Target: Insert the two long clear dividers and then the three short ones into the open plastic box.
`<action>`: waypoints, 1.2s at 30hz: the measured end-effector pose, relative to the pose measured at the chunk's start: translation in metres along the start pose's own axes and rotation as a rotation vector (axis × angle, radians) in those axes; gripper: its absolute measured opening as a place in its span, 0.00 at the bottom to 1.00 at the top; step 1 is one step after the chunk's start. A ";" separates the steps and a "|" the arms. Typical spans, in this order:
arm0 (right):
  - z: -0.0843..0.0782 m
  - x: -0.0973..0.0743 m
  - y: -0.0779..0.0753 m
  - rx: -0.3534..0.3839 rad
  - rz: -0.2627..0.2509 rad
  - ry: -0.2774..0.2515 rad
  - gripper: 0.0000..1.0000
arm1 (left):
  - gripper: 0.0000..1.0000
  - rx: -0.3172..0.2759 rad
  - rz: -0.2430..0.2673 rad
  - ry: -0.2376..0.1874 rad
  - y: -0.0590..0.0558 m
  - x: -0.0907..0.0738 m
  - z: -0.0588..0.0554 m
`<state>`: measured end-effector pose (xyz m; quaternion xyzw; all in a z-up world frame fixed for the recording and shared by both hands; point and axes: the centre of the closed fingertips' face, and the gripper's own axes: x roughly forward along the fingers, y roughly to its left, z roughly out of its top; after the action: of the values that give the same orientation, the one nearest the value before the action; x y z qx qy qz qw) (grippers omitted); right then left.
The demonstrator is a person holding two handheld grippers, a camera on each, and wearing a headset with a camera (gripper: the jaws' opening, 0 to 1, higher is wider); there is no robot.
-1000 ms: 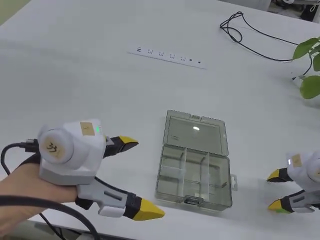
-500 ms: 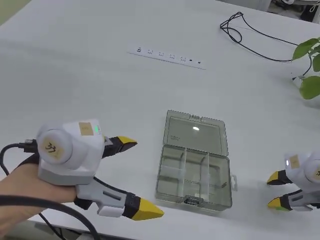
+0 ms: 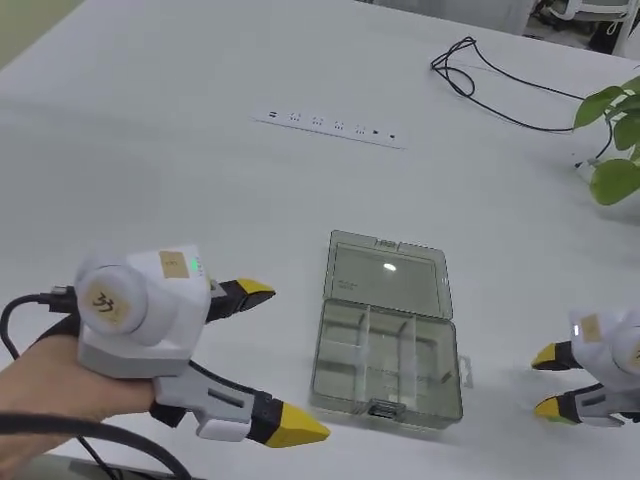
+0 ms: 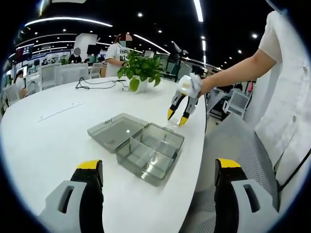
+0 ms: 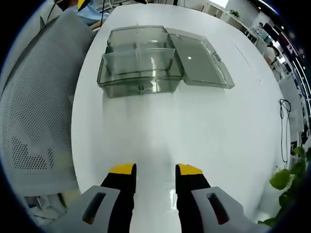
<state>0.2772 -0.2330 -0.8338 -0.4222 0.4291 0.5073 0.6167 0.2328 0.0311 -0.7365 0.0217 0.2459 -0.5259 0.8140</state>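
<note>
On the white table [image 3: 150, 180], close to its near edge, sits the open plastic box [image 3: 385, 392]. Its lid [image 3: 388, 272] lies flat on the table behind it, joined to the back of the box. Clear dividers [image 3: 366, 345] stand inside the box and cut it into small parts. Two of them run from the lid side to the front side. Shorter bits cross between them, but I cannot tell how many.

The left gripper [image 3: 275, 360] is to the left of the box and does not touch it. A hand [image 3: 60, 390] holds it. Its two yellow-tipped jaws are spread wide and hold nothing. In the left gripper view the box lies further along the table, past the jaws.

The right gripper [image 3: 546, 381] is to the right of the box, near the table edge, apart from the box. Its jaws are a little way apart and hold nothing. In the right gripper view the box is ahead of the jaws, well apart from them, and a grey mesh chair [image 5: 34, 107] is beside the table.

Far back on the table lie a white power strip [image 3: 330, 128] and a black cable [image 3: 500, 95], and a green plant [image 3: 610, 150] is at the right edge
</note>
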 end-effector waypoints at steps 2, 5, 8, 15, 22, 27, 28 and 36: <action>0.007 -0.006 0.000 0.001 -0.018 -0.013 0.33 | 0.98 0.000 -0.001 -0.005 -0.001 0.000 0.003; 0.020 -0.016 0.002 -0.002 -0.043 -0.040 0.33 | 0.97 -0.009 -0.002 -0.013 -0.002 0.001 0.007; 0.033 -0.026 0.003 -0.002 -0.064 -0.067 0.33 | 0.95 -0.024 -0.009 -0.025 -0.006 0.003 0.011; 0.069 -0.047 0.011 -0.016 -0.103 -0.129 0.33 | 0.92 -0.070 -0.019 -0.057 -0.014 0.008 0.027; 0.108 -0.063 0.023 -0.052 -0.134 -0.184 0.33 | 0.83 -0.203 -0.026 -0.124 -0.019 0.014 0.050; 0.132 -0.074 0.033 -0.060 -0.146 -0.223 0.33 | 0.77 -0.304 -0.048 -0.163 -0.025 0.017 0.062; 0.137 -0.076 0.036 -0.064 -0.149 -0.228 0.33 | 0.74 -0.354 -0.054 -0.158 -0.026 0.018 0.062; 0.166 -0.090 0.049 -0.079 -0.170 -0.262 0.33 | 0.57 -0.429 -0.094 -0.185 -0.039 0.029 0.071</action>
<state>0.2345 -0.0915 -0.7061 -0.4111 0.2877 0.5203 0.6910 0.2353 -0.0319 -0.6775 -0.2117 0.2771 -0.4988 0.7935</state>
